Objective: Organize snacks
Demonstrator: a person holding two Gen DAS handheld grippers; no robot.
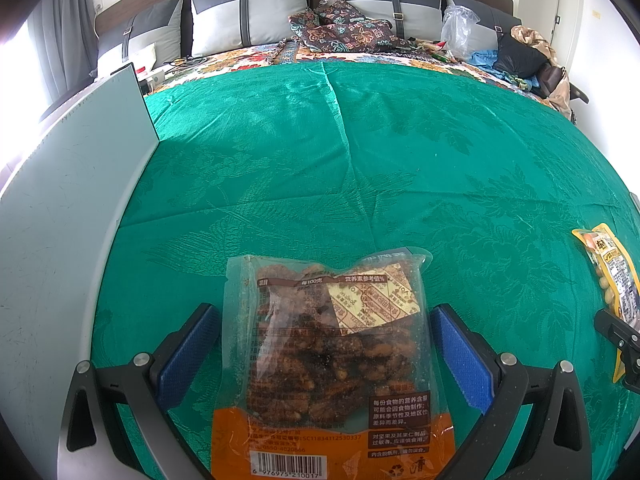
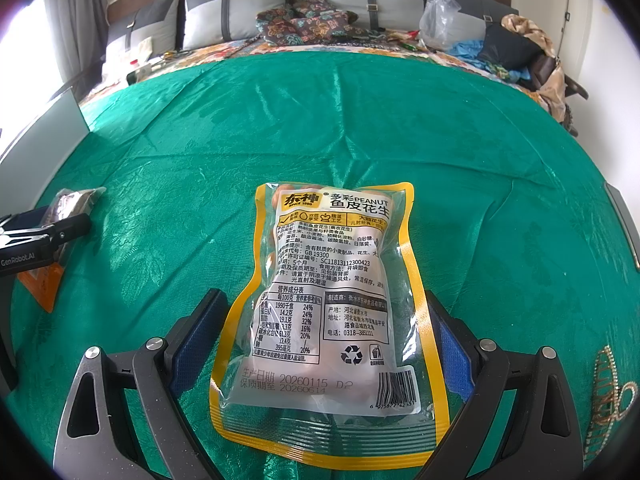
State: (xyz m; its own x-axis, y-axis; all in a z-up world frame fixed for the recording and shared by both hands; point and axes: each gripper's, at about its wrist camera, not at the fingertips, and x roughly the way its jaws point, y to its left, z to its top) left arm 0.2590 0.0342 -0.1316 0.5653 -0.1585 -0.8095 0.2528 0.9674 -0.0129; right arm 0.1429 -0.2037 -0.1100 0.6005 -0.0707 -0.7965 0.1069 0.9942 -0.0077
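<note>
While spread, fingers (image 1: 460, 344) straddle nut bag (image 1: 332, 360)

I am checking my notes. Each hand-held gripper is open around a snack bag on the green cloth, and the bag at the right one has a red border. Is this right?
Not quite: the peanut bag at the right hand-held gripper has a yellow border, as the right wrist view shows. The rest holds: the left hand-held gripper is open around the nut bag, both on the green cloth.
</note>
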